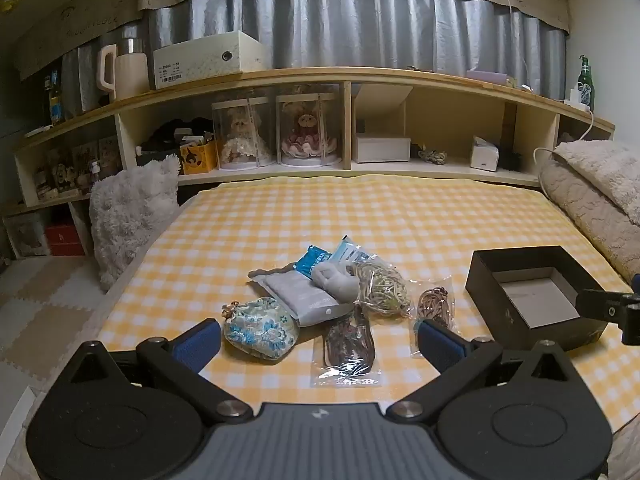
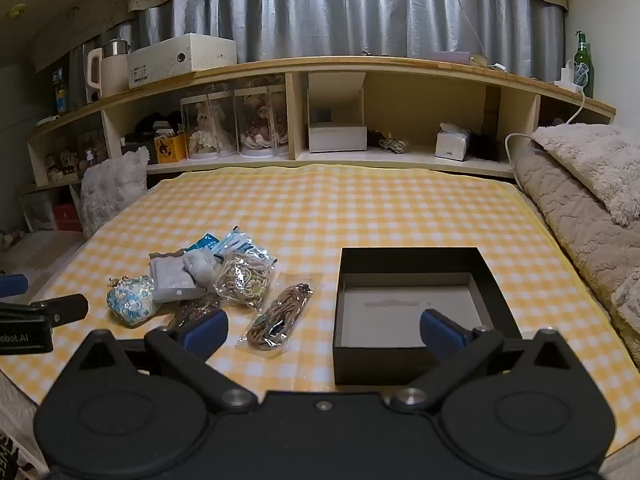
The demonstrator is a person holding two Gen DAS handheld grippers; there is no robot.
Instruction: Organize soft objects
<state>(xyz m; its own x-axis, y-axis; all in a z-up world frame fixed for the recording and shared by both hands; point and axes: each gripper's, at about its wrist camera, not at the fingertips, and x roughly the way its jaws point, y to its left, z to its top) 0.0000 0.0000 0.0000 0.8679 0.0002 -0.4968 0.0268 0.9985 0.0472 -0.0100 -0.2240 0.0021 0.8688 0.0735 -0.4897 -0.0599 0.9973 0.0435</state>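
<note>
Surveying: hovering over a yellow checked cloth (image 1: 280, 216), both tools tilted downward, nothing lifted yet.
Fluffy cushion (image 1: 132, 208): leaning at the far left edge of the cloth, well apart from the pile, seemingly not part of the sorting.
Left gripper (image 1: 320, 334): spreading wide, jaws fully apart and holding nothing, aimed at the near side of the pile, probably to take the closest piece first.
Floral pouch (image 1: 260, 334): lying nearest the left finger, at the left end of the pile, likely the easiest first pick.
Grey packet (image 1: 298, 294): resting flat behind the pouch, partly under a small grey plush (image 1: 334, 280).
Blue sachets (image 1: 320, 260): sitting at the back of the pile, partly covered.
Clear bags: 3 showing, one of pale cord (image 1: 384, 290), one of dark cord (image 1: 348, 344), one of brown cord (image 2: 280, 316) lying between pile and box.
Right gripper (image 2: 323, 330): standing fully open too, empty, facing the box.
Black box (image 2: 412, 256): sitting open and empty to the right of the pile, just beside the brown bag, apparently waiting to receive the soft items.
</note>
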